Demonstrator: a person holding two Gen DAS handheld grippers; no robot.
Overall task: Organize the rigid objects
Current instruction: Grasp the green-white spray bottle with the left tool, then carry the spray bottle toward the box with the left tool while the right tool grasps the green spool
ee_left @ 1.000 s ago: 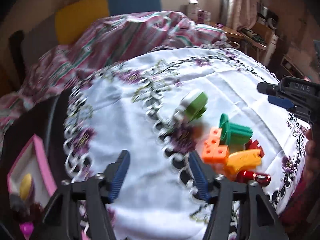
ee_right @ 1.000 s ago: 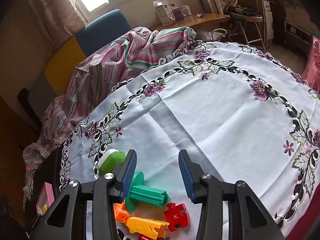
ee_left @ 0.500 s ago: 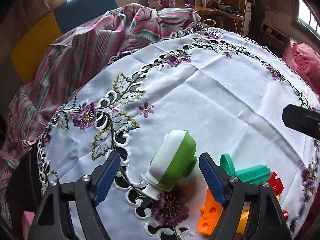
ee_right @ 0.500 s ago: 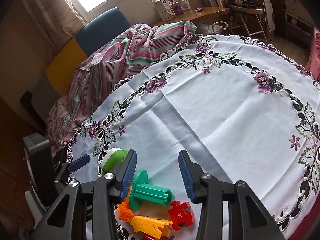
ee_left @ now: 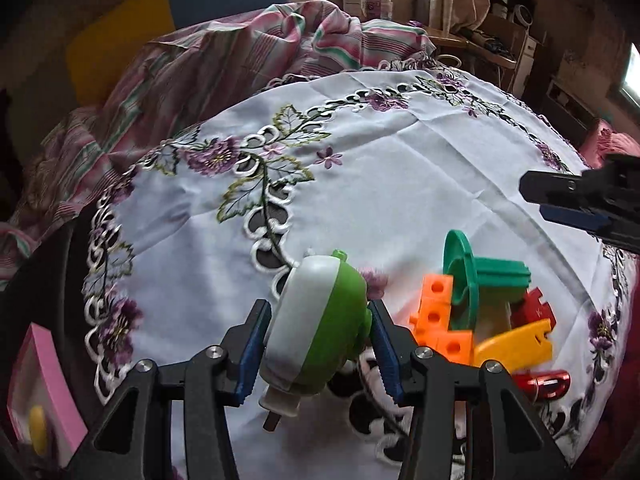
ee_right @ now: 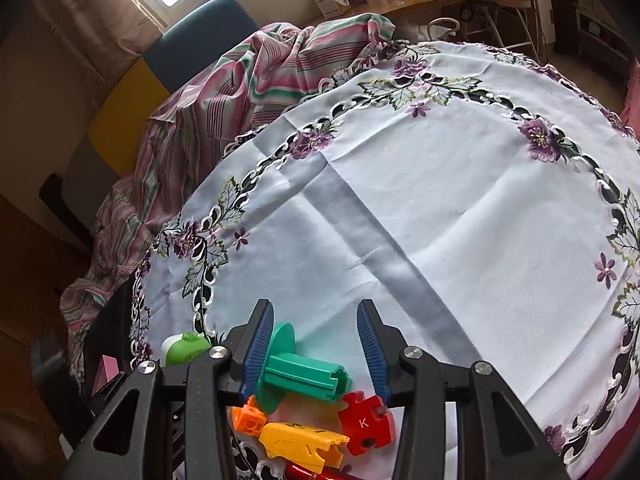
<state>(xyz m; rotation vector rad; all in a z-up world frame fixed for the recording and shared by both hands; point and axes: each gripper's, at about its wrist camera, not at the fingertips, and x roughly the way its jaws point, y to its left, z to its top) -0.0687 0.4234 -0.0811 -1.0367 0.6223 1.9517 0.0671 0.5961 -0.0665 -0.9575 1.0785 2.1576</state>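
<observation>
A green and white round toy with a short stem lies on the embroidered white tablecloth. My left gripper is closing on it, both blue pads against its sides. To its right is a pile: a green spool, orange blocks, a yellow piece, a red puzzle piece and a red cylinder. My right gripper stands open just above the green spool, with its pads clear of it. The toy shows partly behind its left finger.
A pink box with a yellow item inside sits low at the left, off the table's edge. A striped pink and green cloth is bunched at the table's far side, with blue and yellow chairs behind. The table's edge runs close along the right of the pile.
My left gripper swung in from the left over the green and white toy, dropped around it and narrowed its jaws onto its sides. The right gripper stayed over the green spool.
</observation>
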